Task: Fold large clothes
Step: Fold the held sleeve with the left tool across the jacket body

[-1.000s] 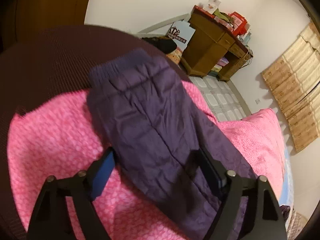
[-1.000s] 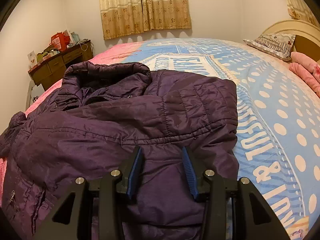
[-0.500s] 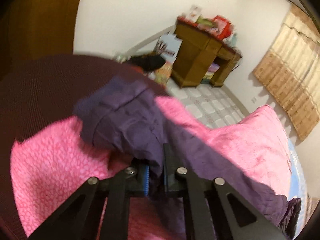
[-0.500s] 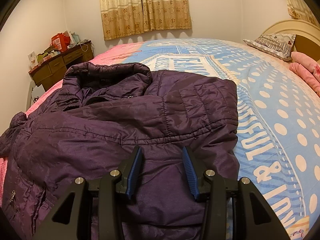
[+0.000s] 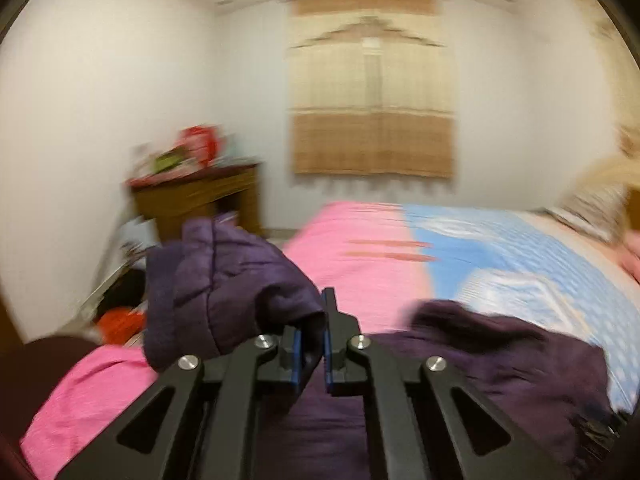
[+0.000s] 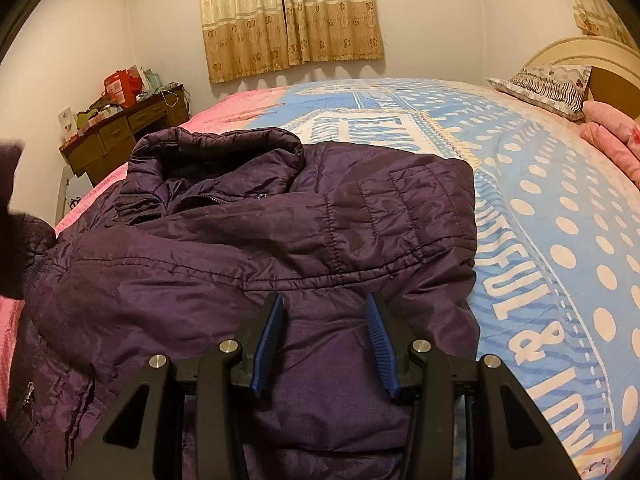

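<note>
Clamping a purple sleeve (image 5: pixel 224 292) between its blue pads, the left gripper (image 5: pixel 312 344) sits at lower centre of the left wrist view with its jaws nearly together, the cuff end bunched and lifted to the upper left of the fingers. That picture is blurred, yet the jacket body (image 5: pixel 500 364) is readable at lower right, lying on the bed (image 5: pixel 360 248) toward the blue part of the cover, so the held sleeve lies left of the body it probably has to cross. In the right wrist view the padded purple jacket (image 6: pixel 248 264) fills the centre and left of the frame, collar (image 6: pixel 224 152) toward the top, its long axis running from bottom to top, with one sleeve already laid across the chest. The right gripper (image 6: pixel 324 340) hangs at lower centre over the hem region with its jaws apart and nothing between them. A dark shape at the far left edge may be the raised sleeve. Judging from this, the left hand is nearer to the fold.
</note>
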The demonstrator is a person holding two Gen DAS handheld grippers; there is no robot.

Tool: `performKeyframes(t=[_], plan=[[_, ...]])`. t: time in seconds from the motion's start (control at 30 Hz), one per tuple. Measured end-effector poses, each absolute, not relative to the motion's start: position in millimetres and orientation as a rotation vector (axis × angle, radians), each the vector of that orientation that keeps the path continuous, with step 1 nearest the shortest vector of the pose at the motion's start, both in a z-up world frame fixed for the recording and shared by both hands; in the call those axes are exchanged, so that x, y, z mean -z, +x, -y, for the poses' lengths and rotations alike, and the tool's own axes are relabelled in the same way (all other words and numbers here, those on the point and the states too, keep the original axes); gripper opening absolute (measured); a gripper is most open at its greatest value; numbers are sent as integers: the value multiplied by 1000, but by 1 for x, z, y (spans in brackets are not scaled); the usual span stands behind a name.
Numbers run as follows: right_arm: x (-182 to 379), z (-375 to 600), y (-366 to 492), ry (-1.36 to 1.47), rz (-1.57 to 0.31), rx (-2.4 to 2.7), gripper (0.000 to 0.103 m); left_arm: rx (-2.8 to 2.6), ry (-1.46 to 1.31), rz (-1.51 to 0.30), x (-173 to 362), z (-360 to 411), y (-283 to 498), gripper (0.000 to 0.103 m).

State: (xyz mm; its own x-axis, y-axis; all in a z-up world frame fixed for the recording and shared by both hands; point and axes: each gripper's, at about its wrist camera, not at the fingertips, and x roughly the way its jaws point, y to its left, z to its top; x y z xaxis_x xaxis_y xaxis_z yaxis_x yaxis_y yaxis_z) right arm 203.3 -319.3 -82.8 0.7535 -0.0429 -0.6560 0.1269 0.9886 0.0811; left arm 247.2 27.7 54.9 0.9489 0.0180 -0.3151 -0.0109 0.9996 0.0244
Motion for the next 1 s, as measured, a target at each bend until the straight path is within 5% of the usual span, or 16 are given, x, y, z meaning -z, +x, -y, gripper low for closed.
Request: performKeyframes(t=[0.23, 0.47, 0.57, 0.63, 0.73, 1.0], plan=[[83, 322, 203, 149, -703, 75, 46, 223, 201, -402, -4, 103, 234, 8], [85, 325, 203, 171, -694, 55, 50, 289, 274, -492, 32, 142, 211, 8], [85, 325, 203, 172, -694, 50, 51, 319, 307, -524, 41, 148, 206, 28], [85, 325, 203, 175, -694, 42, 54, 373, 283, -571, 41, 146, 205, 68], [85, 325, 203, 181, -694, 25, 58, 375, 245, -572, 38, 131, 186, 96], [83, 320, 206, 166, -716, 30, 60, 289, 73, -618, 33, 42, 149, 103]])
